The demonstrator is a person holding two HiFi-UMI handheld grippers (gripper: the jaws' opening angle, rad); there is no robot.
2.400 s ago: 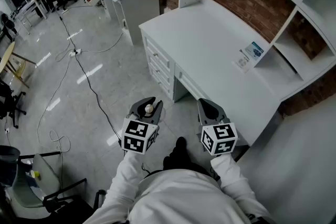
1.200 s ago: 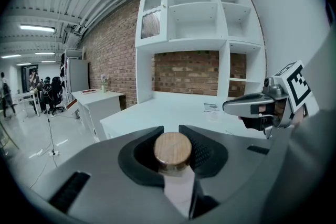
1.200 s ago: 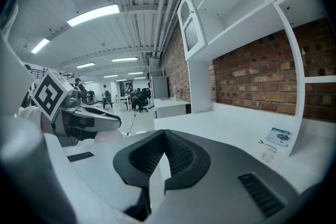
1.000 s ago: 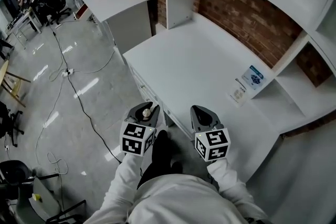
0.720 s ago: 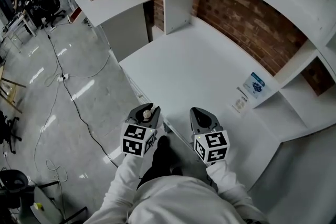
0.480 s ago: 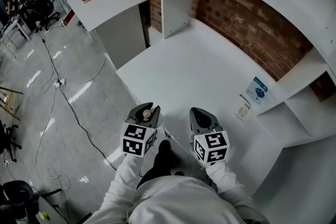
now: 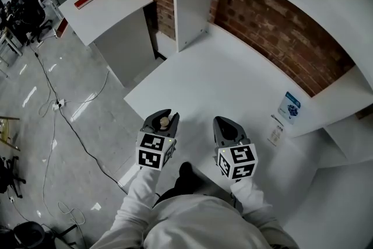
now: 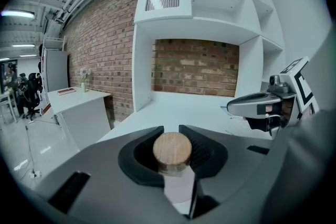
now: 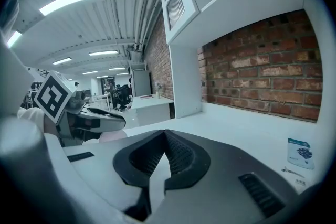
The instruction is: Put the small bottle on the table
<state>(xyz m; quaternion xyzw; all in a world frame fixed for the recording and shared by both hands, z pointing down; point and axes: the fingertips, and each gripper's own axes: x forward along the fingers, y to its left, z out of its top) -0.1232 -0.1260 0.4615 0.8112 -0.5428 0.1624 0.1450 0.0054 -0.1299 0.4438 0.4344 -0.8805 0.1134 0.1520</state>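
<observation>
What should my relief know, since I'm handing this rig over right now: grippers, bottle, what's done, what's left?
Left gripper: shut on the small bottle, cork stopper up between the jaws.
Right gripper: shut, empty.
Table: the white one, right ahead of both grippers.
Done: bottle is in the grip, at the table's near edge.
Left: set it upright on the table, then open the jaws.
</observation>
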